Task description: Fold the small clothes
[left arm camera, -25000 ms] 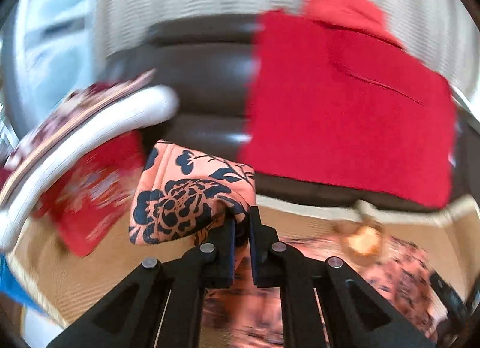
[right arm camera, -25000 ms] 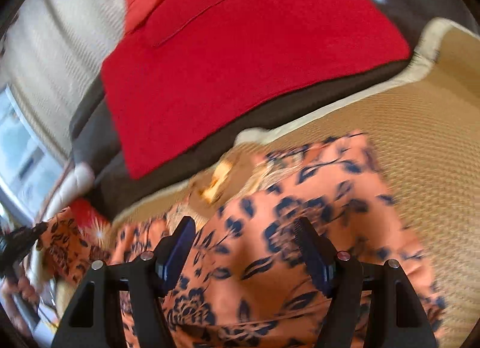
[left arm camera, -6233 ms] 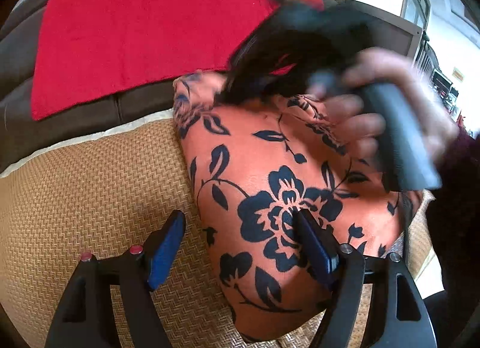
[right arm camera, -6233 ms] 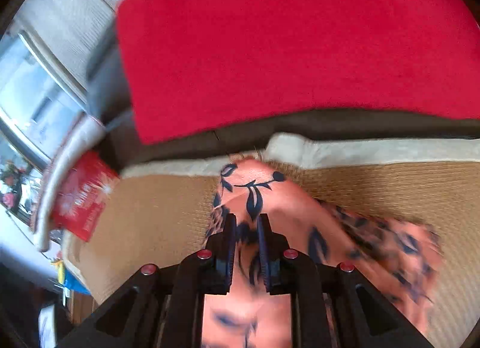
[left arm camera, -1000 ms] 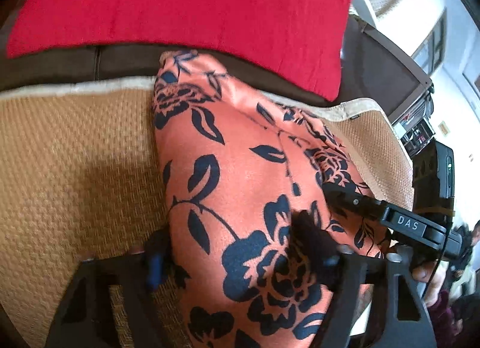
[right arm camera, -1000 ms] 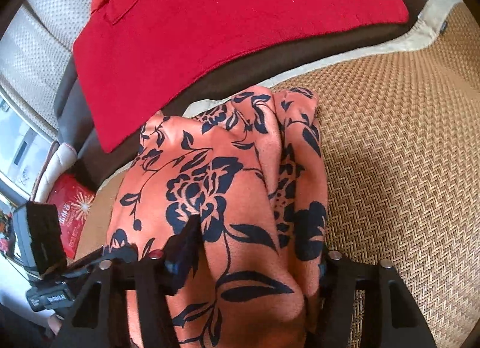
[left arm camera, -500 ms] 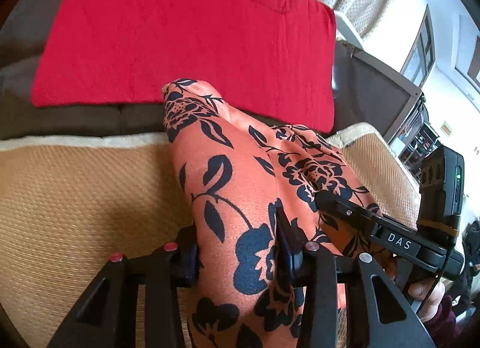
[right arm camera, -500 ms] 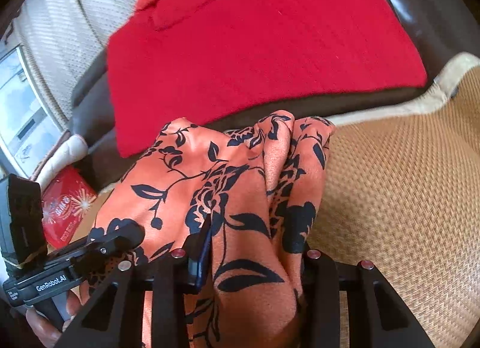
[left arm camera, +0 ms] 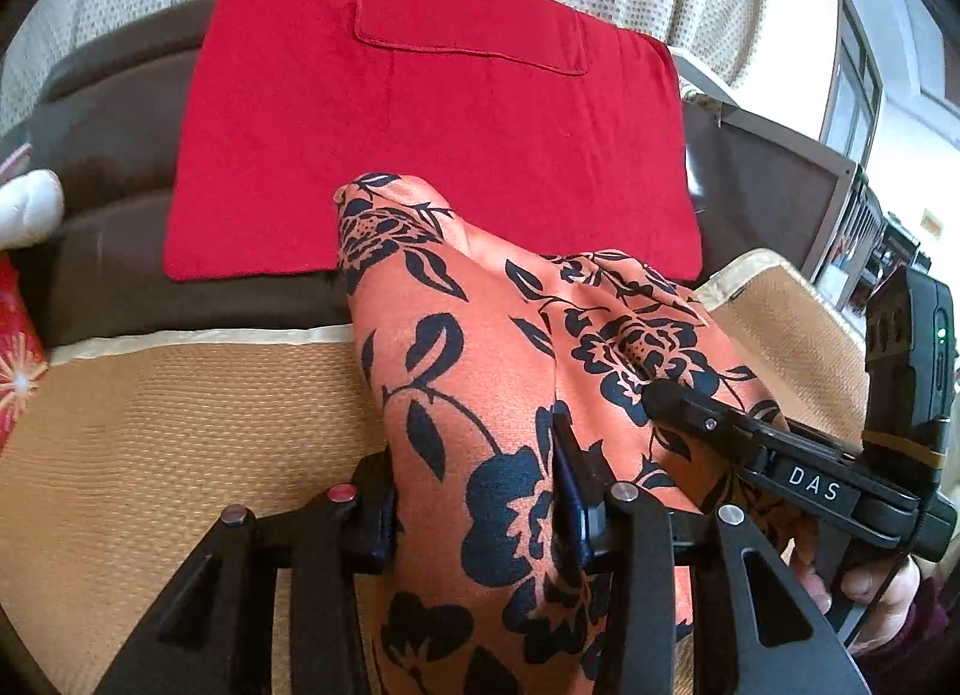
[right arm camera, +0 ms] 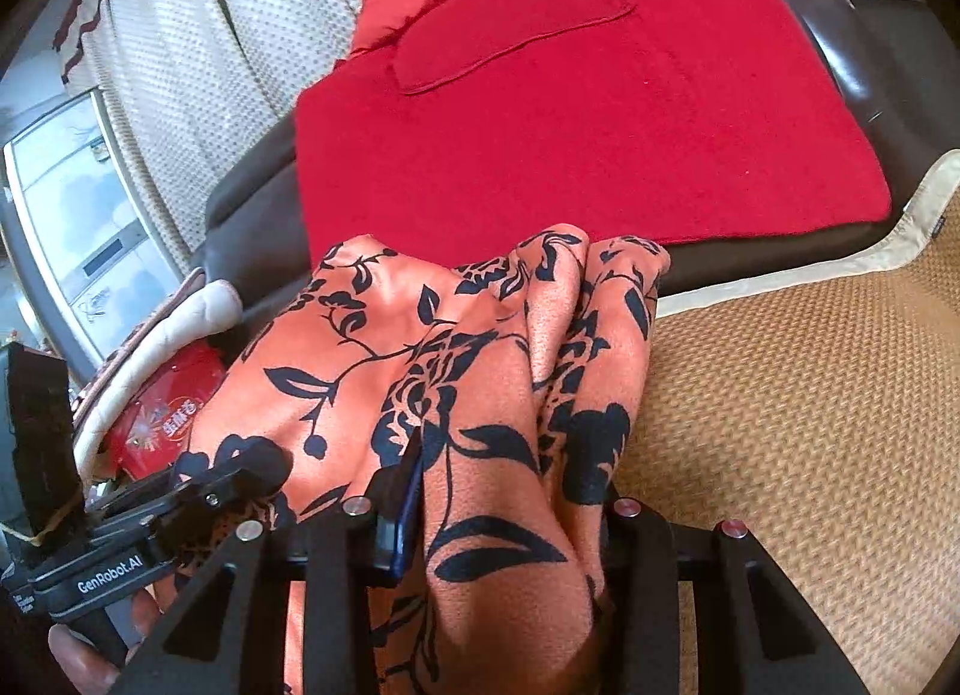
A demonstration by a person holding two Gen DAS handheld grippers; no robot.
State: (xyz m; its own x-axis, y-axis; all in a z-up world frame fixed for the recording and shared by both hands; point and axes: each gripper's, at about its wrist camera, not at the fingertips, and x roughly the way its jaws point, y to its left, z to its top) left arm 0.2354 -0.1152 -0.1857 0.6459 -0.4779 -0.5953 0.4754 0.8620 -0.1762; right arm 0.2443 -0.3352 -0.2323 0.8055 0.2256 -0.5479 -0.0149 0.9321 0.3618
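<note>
Around my work I see a woven tan mat (left arm camera: 150, 395) covering the seat, edged with a cream border (right arm camera: 780, 275). Behind it runs a dark brown sofa back (left arm camera: 108, 113) with a red towel (left arm camera: 432, 143) draped flat over it, a stitched patch near its top. A pale dotted curtain (right arm camera: 198, 65) hangs further back. On the left side sit a white padded roll (left arm camera: 24, 209) and a red printed package (right arm camera: 162, 413). Nothing lies on the mat between my grippers and the sofa back.

The garment (left arm camera: 480, 371) is orange satin-like cloth printed with dark navy flowers and leaves. It is bunched into a thick folded bundle, lifted off the mat at my end, with its far end reaching toward the sofa back and overlapping the lower edge of the towel in view. Creases run lengthwise along it.

My left gripper (left arm camera: 474, 509) has its fingers (left arm camera: 567, 491) clamped on the near end of the bundle, cloth filling the gap. My right gripper (right arm camera: 504, 515) is likewise clamped on the cloth beside it, its fingers (right arm camera: 402, 515) pressed into the folds. In the left view I see a hand (left arm camera: 870, 587) holding the right gripper's handle.
</note>
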